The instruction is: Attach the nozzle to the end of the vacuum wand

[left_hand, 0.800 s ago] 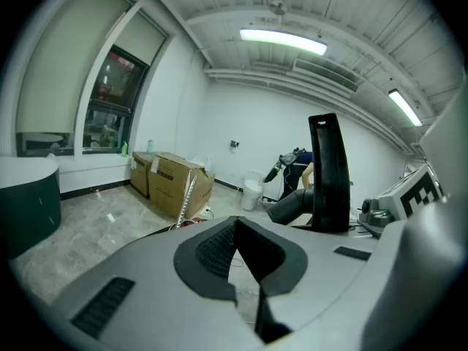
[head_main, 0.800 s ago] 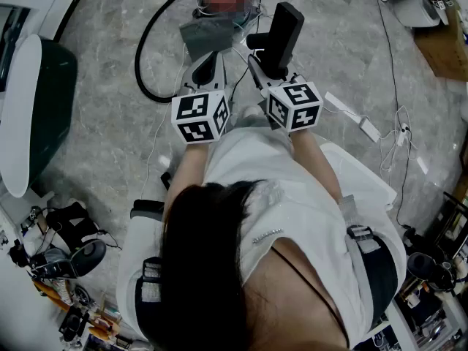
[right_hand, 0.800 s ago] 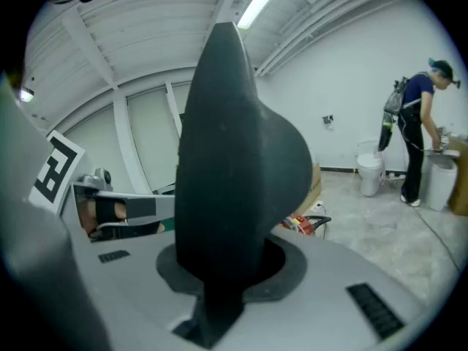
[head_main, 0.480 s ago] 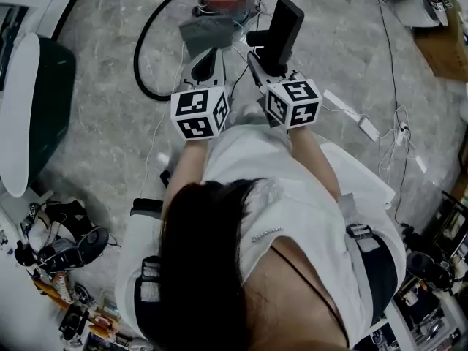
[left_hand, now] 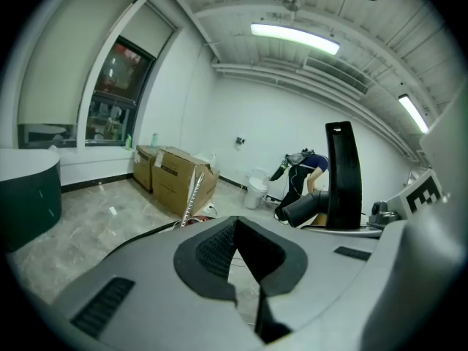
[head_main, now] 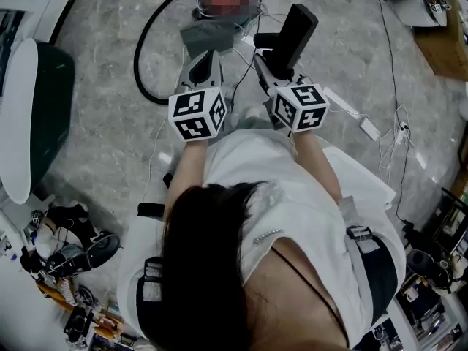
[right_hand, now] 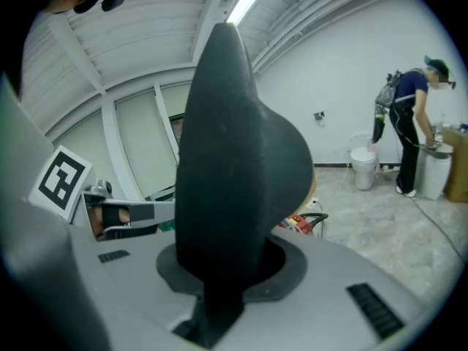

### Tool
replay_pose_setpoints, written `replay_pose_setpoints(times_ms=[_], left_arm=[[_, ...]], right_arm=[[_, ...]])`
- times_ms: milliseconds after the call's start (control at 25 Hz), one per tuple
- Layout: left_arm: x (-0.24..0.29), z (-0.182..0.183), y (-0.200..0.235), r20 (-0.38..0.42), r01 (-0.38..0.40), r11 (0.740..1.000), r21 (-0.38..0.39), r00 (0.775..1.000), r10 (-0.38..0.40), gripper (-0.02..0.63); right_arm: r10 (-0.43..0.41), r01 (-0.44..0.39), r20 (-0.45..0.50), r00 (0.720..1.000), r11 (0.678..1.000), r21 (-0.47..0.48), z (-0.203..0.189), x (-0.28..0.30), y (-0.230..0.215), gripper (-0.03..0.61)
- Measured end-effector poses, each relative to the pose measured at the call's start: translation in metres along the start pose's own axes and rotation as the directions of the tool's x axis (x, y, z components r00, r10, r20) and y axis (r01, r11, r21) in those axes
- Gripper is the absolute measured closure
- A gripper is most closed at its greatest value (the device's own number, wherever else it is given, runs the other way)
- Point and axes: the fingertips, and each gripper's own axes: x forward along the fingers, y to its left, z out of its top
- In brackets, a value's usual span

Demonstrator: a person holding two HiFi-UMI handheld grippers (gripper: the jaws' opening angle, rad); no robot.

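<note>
Head view: person stands with both grippers held out low over the floor [head_main: 102, 130].
Left gripper [head_main: 207, 63]: jaws pressed together, nothing between them, idle.
Right gripper [head_main: 272, 64]: clamped on the lower end of the nozzle.
Nozzle [head_main: 293, 34]: black, stands up out of the right gripper, off the floor, just beside the left gripper and not touching it.
Hose [head_main: 144, 57]: black loop on the floor just beyond the grippers, running to the top edge of the head view.
Wand [left_hand: 191, 196]: thin silver tube leaning by the boxes [left_hand: 172, 181] in the left gripper view is probably it, not certain. Its end is too small to read. It is apart from the nozzle.
Far wall: another person [right_hand: 409, 134] bent over by a white bucket [right_hand: 363, 168], not part of the task.
Done: nozzle picked up and held firmly, judging by the grip.
Not done: nozzle and wand are not joined, no contact between them.
Left to do: likely steady the wand with the free left gripper, bring the nozzle's open end to the wand tip, line them up and push on.
Progress: early, fetch step finished, mating not started.
</note>
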Motion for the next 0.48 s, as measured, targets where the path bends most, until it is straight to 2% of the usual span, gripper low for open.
replay_pose_setpoints(times_ms=[160, 480], left_arm=[[0.015, 0.008, 0.011, 0.002, 0.005, 1.0, -0.012, 1.0, -0.005, 0.612], [0.038, 0.033, 0.031, 0.006, 0.033, 0.999, 0.005, 0.999, -0.033, 0.612]], right_arm=[[-0.049, 0.047, 0.036, 0.998, 0.998, 0.04, 0.012, 0.004, -0.019, 0.492], [-0.138, 0.134, 0.072, 0.988, 0.99, 0.053, 0.034, 0.014, -0.044, 0.492]])
